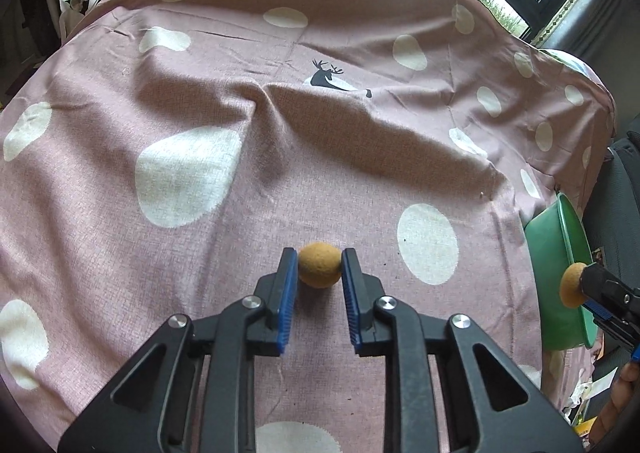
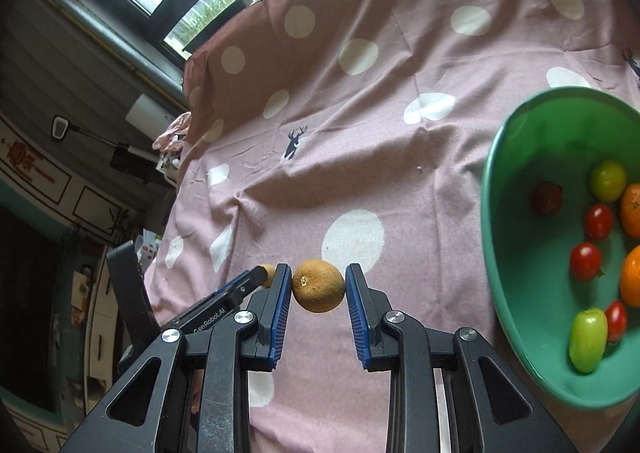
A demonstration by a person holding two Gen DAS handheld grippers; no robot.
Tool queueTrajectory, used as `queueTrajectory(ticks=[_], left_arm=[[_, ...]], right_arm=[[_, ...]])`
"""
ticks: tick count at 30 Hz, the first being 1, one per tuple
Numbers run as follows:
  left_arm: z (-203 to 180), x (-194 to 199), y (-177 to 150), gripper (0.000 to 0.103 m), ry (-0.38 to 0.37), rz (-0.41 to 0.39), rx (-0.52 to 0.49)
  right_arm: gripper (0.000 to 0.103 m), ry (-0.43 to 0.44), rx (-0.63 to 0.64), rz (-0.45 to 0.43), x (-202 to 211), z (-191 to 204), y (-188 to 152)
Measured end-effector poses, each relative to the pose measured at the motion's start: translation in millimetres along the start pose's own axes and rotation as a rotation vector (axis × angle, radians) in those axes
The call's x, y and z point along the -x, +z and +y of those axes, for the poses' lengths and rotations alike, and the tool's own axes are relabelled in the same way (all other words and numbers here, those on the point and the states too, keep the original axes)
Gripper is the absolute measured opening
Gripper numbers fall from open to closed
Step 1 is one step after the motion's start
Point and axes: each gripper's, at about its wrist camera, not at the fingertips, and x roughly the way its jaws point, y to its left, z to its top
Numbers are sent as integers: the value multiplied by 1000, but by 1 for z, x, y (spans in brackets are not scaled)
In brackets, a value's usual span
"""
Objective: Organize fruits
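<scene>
Right gripper (image 2: 319, 287) clamps a brown fruit (image 2: 318, 286) clear of the spotted cloth (image 2: 360, 133), left of the green bowl (image 2: 490, 189). It should carry over the rim, then release low. Left gripper (image 1: 319, 265) pinches the other fruit (image 1: 320, 264) on the cloth near the front edge.

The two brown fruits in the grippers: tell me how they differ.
The brown fruit in the left gripper sits low, just over the pink cloth; the brown fruit in the right gripper is held near the green bowl. The right gripper's fruit shows a pale stem scar; the left gripper's shows none from here. Both are round, tan, rough-skinned, and clamped between blue pads.
</scene>
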Motion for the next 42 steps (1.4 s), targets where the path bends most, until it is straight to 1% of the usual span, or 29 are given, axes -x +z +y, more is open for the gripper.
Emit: queueTrajectory(ticks=[4,7,9,11,13,18,22,26,30,33,35,38,40,41,42], left_arm=[[-2,1,-3,21,9,-15,-3],[-10,7,-5,21,24,-34,-26],[-19,18,-7,21,-6,-57,-42],[-31,34,-10,21,-29,-99,-68],[-47,51,-14,21,-47,-141,-108],[-101,78,-23,21,-119,-189,-201],[-155,86,-31,21,-156,-230,-297],[-196,82,-35,21,-211,-221,-358],[-228,68,-38,21,-224,-201,-397],[-244,56,-42,21,-239,-171,-419],[-252,47,-44,21,-232,-149,-428],[-260,34,-47,21,-218,-123,-447],[-262,28,-46,21,-216,-99,-439],[-262,25,-46,19,-218,-93,-435],[-262,25,-47,19,-214,-93,-435]], right_arm=[[29,-30,-53,-59,17,-15,-9],[29,-21,-93,-80,24,-25,-12],[29,-16,-106,-98,33,-30,-14],[29,-34,-112,-122,41,-33,-14],[29,-53,-104,-153,52,-34,-14],[29,-93,-125,-245,83,-50,-11],[29,-185,-156,-289,104,-69,-12],[29,-276,-191,-333,121,-85,-14],[29,-322,-213,-332,127,-101,-14],[30,-326,-233,-320,128,-114,-15],[30,-325,-241,-298,126,-120,-14],[30,-326,-251,-274,122,-127,-15],[30,-329,-262,-262,121,-131,-15],[30,-332,-266,-261,122,-132,-16],[30,-339,-266,-258,122,-133,-15]])
